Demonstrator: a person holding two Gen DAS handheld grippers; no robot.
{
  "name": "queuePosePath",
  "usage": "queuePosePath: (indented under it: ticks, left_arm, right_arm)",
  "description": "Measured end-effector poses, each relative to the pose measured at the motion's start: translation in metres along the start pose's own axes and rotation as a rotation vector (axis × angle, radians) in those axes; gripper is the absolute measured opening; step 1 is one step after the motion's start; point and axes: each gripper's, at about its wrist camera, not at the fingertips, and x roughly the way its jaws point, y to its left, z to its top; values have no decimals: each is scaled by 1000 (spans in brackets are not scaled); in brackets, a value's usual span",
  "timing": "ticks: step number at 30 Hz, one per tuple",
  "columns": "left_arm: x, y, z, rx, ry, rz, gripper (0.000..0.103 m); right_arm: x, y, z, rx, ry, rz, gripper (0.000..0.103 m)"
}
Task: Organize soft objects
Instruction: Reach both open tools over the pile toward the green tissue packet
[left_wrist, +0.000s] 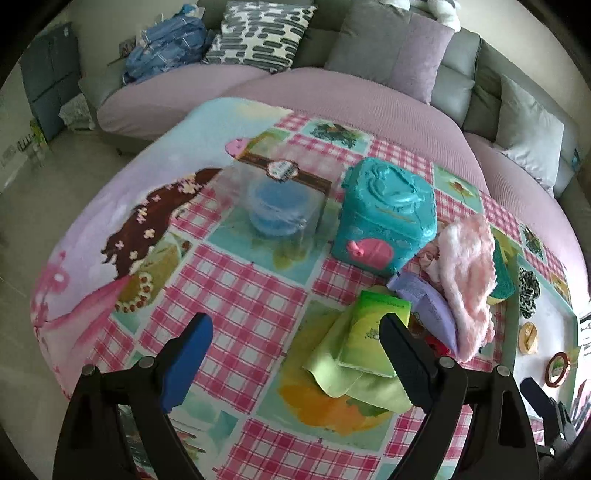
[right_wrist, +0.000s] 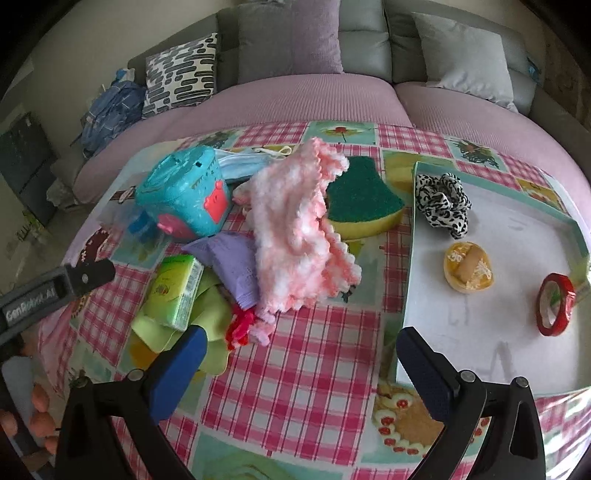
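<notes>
Left gripper (left_wrist: 297, 334): fingers wide apart, nothing between the pads; hangs over the pink-checked tablecloth (left_wrist: 236, 295). The right-hand finger's tip overlaps the green tissue pack (left_wrist: 369, 332) in view; contact cannot be judged.

Right gripper (right_wrist: 299, 347): fingers likewise spread, empty, above bare cloth. At 9 o'clock in the right wrist view, a grey bar of the other gripper's body crosses in, with fingertips of a hand (right_wrist: 38, 410) at the lower left edge.

Soft-object pile, mid-table, from the right wrist view:
- tissue pack lies on a folded lime-green cloth (right_wrist: 210, 321), at 10 o'clock from the right gripper;
- small red fuzzy item (right_wrist: 240, 326) just beside the lime cloth;
- lilac packet (right_wrist: 232, 266) partly under the pink-and-white knitted piece (right_wrist: 295, 229), at 12 o'clock;
- green-and-yellow sponge (right_wrist: 364, 201) behind the knit, touching it.

White tray (right_wrist: 461, 332) at 2 o'clock holds a leopard-print scrunchie (right_wrist: 441, 203), a yellow round item (right_wrist: 468, 267) and a red tape roll (right_wrist: 556, 308), each apart.

Further back: teal lidded basket (left_wrist: 386, 210), and a clear box (left_wrist: 280, 203) with something blue inside, at 11 o'clock in the left wrist view.

Far: sofa (left_wrist: 332, 92) with cushions.
</notes>
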Motion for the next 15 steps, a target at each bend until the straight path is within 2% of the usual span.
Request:
queuePosePath:
  ticks: [8,15]
  left_arm:
    - [13,-13,-2,21,45,-47,92]
    - [27,-25,-6,53,82,-70,92]
  right_arm:
    - [-1,-17,18,22,-88,-17,103]
    - [2,-28,24,44,-104,-2,103]
